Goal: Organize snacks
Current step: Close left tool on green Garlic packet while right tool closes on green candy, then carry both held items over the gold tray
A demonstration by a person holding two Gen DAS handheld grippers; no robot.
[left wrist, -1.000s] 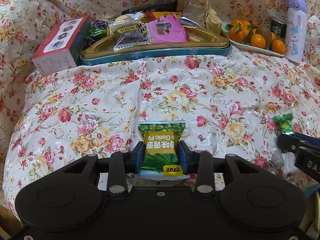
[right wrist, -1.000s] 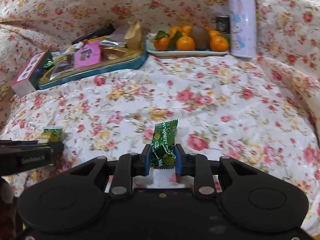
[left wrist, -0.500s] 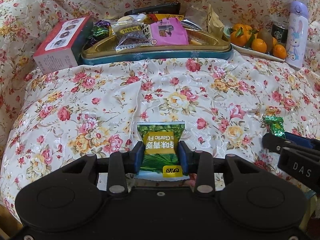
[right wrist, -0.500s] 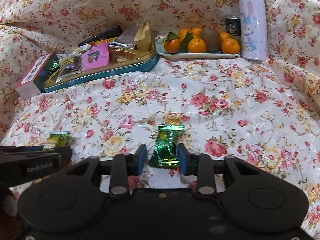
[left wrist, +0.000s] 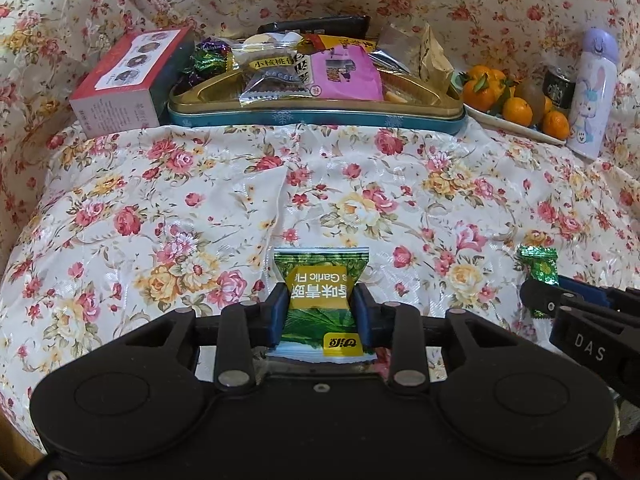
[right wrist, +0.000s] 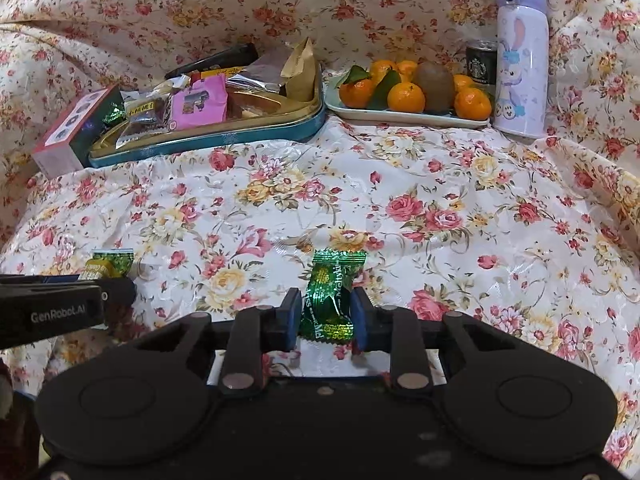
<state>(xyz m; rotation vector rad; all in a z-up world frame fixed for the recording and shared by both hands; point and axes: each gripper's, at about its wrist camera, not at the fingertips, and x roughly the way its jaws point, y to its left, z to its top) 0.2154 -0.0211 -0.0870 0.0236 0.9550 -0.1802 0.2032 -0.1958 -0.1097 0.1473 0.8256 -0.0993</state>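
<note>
My left gripper is shut on a green and yellow pea snack packet just above the floral cloth. My right gripper is shut on a shiny green candy, pads touching both its sides. The candy also shows in the left wrist view, and the packet in the right wrist view. A teal and gold snack tin full of wrapped snacks sits at the far side; it also shows in the right wrist view.
A red and white box stands left of the tin. A white plate of oranges and a kiwi, a small dark can and a lilac bottle stand at the far right. The cloth rises behind and at the sides.
Both grippers have pulled back and risen a little from the tin. The right gripper's jaws opened around the candy half a second ago and are now closed on it again.
</note>
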